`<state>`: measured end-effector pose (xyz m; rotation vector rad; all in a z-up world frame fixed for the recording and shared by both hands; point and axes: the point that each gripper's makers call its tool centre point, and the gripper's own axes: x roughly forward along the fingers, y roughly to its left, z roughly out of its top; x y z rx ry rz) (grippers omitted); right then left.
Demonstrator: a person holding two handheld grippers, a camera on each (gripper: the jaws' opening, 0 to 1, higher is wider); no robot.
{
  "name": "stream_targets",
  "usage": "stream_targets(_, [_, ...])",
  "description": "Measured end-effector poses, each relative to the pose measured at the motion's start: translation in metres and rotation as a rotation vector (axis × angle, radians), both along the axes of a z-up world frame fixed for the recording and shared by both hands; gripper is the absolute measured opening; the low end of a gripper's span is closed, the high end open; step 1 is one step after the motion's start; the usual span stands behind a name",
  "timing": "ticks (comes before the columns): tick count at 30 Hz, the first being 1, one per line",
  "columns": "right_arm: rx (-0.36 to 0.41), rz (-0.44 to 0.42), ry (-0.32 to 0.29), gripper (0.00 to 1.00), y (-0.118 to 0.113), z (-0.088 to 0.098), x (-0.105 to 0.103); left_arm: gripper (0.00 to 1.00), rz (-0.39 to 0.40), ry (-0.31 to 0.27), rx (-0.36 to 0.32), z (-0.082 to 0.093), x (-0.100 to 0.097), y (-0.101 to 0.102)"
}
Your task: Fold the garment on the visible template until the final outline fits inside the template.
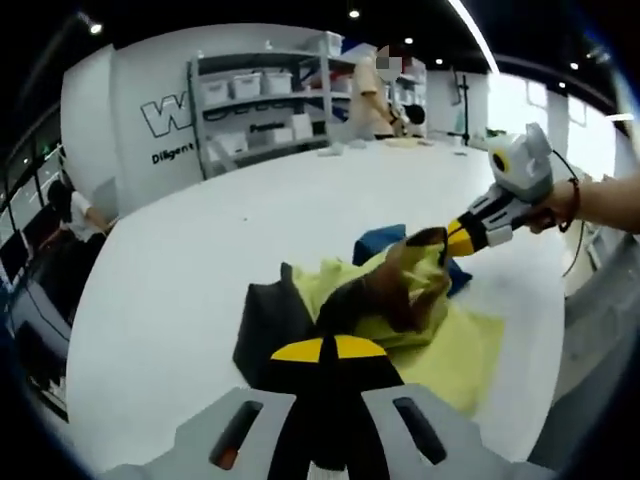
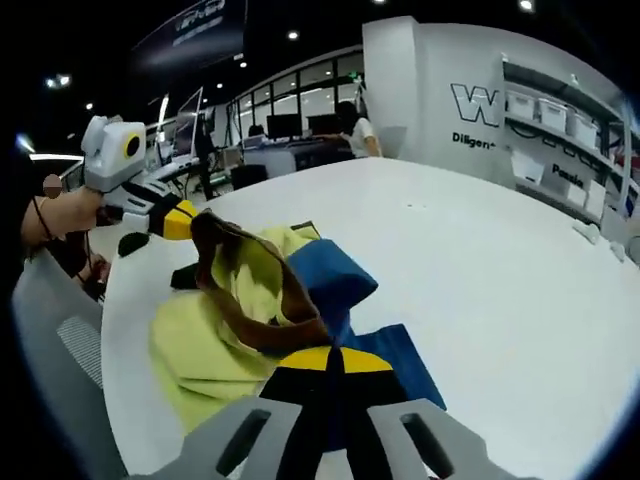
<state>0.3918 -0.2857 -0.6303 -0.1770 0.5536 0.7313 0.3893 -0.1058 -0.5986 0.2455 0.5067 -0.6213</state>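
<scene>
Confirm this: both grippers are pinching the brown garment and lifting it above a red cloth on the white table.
Wrong colour. The cloth under the brown garment is yellow, not red, as the right gripper view shows. The rest holds: the left gripper and right gripper both pinch the garment over the white table.

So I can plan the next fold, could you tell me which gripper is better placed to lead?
Neither clearly: the left gripper and right gripper each pinch the brown garment, lifted above the yellow cloth.

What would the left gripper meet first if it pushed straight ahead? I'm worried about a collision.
The left gripper is already shut on the brown cloth; straight on lies more of it over the yellow cloth, then probably the right gripper.
</scene>
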Motion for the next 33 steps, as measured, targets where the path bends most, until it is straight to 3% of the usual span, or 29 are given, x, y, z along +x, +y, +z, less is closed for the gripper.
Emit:
stream_targets(10, [-0.006,-0.018,-0.059,0.00,-0.011,0.029,0.001,0.00,0.081,-0.035,-0.023,0.017,0.009,0.025])
stream_targets(18, [-0.003,-0.060,-0.086,0.00,-0.026,0.044,0.004,0.00,0.117,-0.036,-0.024,0.018,0.010,0.040])
stream_targets(33, [-0.047,-0.235,-0.102,0.00,-0.084,0.050,0.017,0.00,0.175,-0.020,-0.026,0.012,0.008,0.059])
